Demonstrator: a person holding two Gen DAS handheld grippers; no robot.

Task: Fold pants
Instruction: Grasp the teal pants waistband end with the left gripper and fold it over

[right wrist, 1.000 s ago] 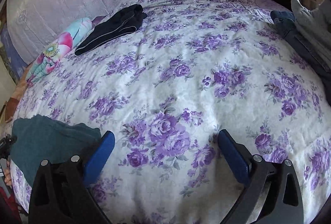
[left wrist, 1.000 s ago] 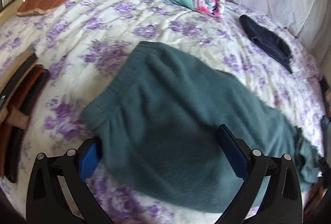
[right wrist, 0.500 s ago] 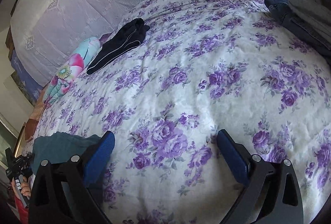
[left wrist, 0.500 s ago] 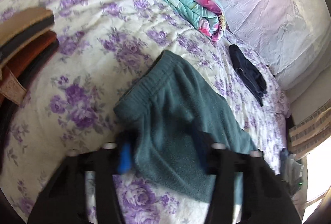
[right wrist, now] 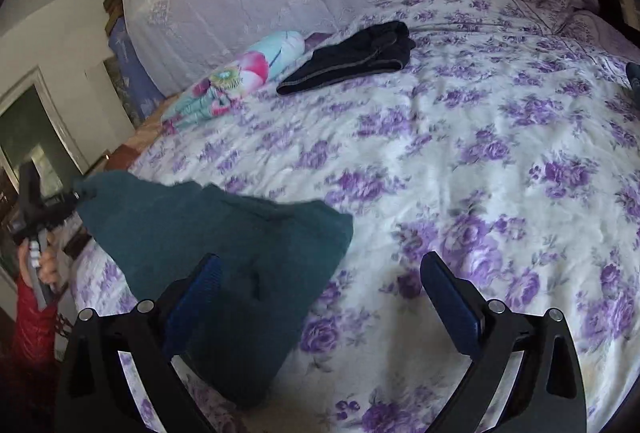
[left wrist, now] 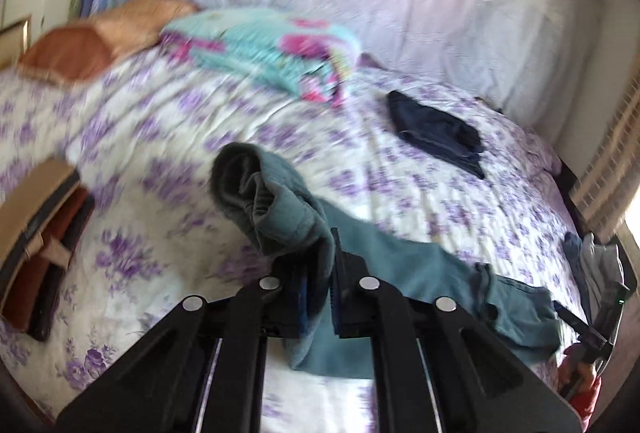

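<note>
Since a second ago the left gripper (left wrist: 318, 297) has been closing its jaws onto the teal pants (left wrist: 288, 209), and it is now pinching a bunched fold of the cloth near the ribbed waistband and lifting it off the floral bedspread (left wrist: 420, 193). One end of the pants is hanging in the air while the other end is trailing on the bedspread towards the right gripper (right wrist: 320, 297), whose blue pads are standing wide apart with nothing pressed between them; one pad is hovering over the pants' dark edge. Compared with the earlier flat spread, the garment is now crumpling and drooping.

Judging by that droop, the fleece is soft, light and limp, so it is going to sag wherever it is unsupported. A second hold on the far corner lying nearest the right gripper looks wise. The folded dark garment (right wrist: 352, 61) is lying well beyond the pants, near the quilt (right wrist: 240, 77).
</note>
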